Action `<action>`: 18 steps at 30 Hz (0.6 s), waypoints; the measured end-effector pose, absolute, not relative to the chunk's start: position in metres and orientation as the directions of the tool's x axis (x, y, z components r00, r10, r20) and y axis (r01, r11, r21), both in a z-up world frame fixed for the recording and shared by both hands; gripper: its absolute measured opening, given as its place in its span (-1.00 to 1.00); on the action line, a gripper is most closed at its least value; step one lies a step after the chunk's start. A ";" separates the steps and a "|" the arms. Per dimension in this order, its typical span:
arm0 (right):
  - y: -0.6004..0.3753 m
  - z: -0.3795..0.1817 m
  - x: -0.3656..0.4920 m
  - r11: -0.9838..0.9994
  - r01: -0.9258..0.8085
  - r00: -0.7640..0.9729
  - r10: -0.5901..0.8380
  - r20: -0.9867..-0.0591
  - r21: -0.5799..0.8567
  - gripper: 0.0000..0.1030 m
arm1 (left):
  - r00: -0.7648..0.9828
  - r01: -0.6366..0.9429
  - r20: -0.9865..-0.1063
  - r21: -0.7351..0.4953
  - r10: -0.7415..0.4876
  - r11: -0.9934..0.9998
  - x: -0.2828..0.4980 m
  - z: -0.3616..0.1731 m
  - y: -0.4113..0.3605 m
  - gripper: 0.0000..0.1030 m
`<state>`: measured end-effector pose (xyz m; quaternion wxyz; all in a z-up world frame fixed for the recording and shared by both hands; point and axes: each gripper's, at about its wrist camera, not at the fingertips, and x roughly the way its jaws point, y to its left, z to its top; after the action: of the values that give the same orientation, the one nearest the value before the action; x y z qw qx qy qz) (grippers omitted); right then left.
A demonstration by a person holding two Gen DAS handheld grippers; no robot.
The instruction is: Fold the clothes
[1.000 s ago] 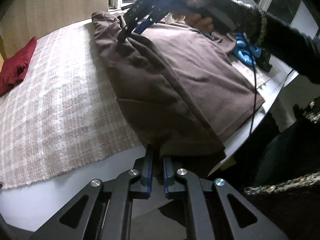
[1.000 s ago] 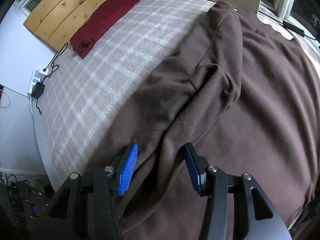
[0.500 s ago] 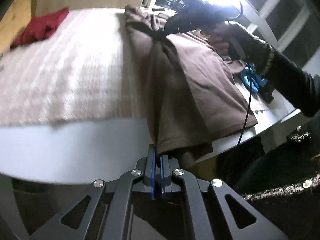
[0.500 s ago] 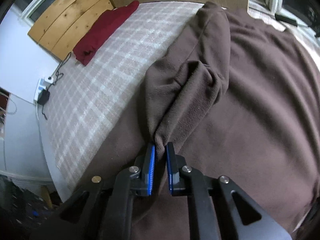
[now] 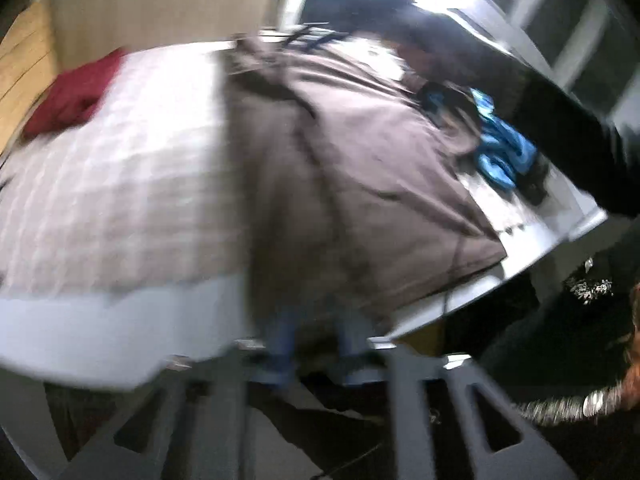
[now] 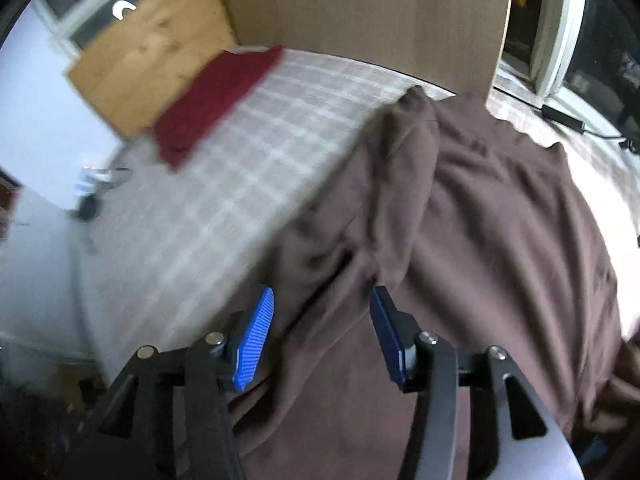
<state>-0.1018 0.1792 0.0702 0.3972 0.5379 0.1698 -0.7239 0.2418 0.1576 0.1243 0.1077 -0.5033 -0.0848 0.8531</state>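
Both jaws are opening: right gripper (image 6: 320,328) straddles a ridge of the soft brown fleece top (image 6: 500,240), pads clear of it; left gripper (image 5: 314,344) is blurry, cloth between but seemingly loose. The released fold could slump or slide off the edge. It's on a white table (image 5: 100,332) with a pale checked cloth (image 6: 240,184), folded red garment (image 6: 216,100) at the far end, window behind.

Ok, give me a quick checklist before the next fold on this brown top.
1. Right gripper clear of the brown top: ok, jaws opening, pads off the cloth.
2. Left gripper clear: cannot tell, view blurred; jaws opening.
3. Folded side strip lying on the body: ok, but bunched.
4. Hem fully on the table: not ok, it overhangs the near edge.
5. Red garment out of the way: ok.
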 end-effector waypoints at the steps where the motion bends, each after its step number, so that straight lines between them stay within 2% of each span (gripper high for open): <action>1: 0.175 0.060 -0.110 -0.647 0.746 -0.113 -0.355 -0.928 0.157 -0.03 | -0.453 -0.121 -0.849 -0.243 0.271 -0.962 0.236 0.117 0.166 -0.27; 4: 0.171 0.040 -0.123 -0.681 0.705 -0.069 -0.343 -0.937 0.197 -0.03 | -0.403 -0.165 -0.876 -0.215 0.265 -0.963 0.222 0.092 0.185 -0.33; 5: 0.171 0.035 -0.125 -0.687 0.693 -0.056 -0.353 -0.934 0.218 -0.03 | -0.395 -0.168 -0.881 -0.208 0.259 -0.964 0.223 0.086 0.185 -0.61; 7: 0.172 0.037 -0.122 -0.675 0.702 -0.058 -0.373 -0.926 0.228 -0.22 | -0.403 -0.159 -0.869 -0.243 0.287 -0.957 0.221 0.085 0.177 -0.90; 8: 0.172 0.040 -0.120 -0.666 0.710 -0.060 -0.381 -0.923 0.229 -0.53 | -0.400 -0.147 -0.865 -0.266 0.303 -0.953 0.221 0.086 0.172 -0.91; 11: 0.181 0.058 -0.116 -0.638 0.732 -0.079 -0.430 -0.900 0.240 -0.64 | -0.432 -0.168 -0.818 -0.342 0.380 -0.925 0.232 0.111 0.167 -0.92; 13: 0.190 0.063 -0.116 -0.638 0.733 -0.098 -0.443 -0.891 0.237 -0.65 | -0.447 -0.209 -0.792 -0.361 0.417 -0.909 0.238 0.121 0.177 -0.92; 16: 0.192 0.054 -0.111 -0.632 0.759 -0.123 -0.372 -0.920 0.154 -0.63 | -0.373 -0.202 -0.832 -0.358 0.410 -0.911 0.232 0.096 0.189 -0.91; 17: 0.191 0.048 -0.108 -0.624 0.774 -0.135 -0.329 -0.935 0.109 -0.60 | -0.356 -0.180 -0.833 -0.383 0.423 -0.906 0.229 0.091 0.187 -0.91; 18: 0.191 0.049 -0.106 -0.617 0.784 -0.160 -0.303 -0.939 0.066 -0.45 | -0.342 -0.156 -0.832 -0.409 0.438 -0.899 0.227 0.087 0.183 -0.89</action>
<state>-0.1056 0.1907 0.0493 0.3740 0.5294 0.2269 -0.7269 0.2274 0.1832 0.0873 0.1837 -0.5435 -0.1295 0.8088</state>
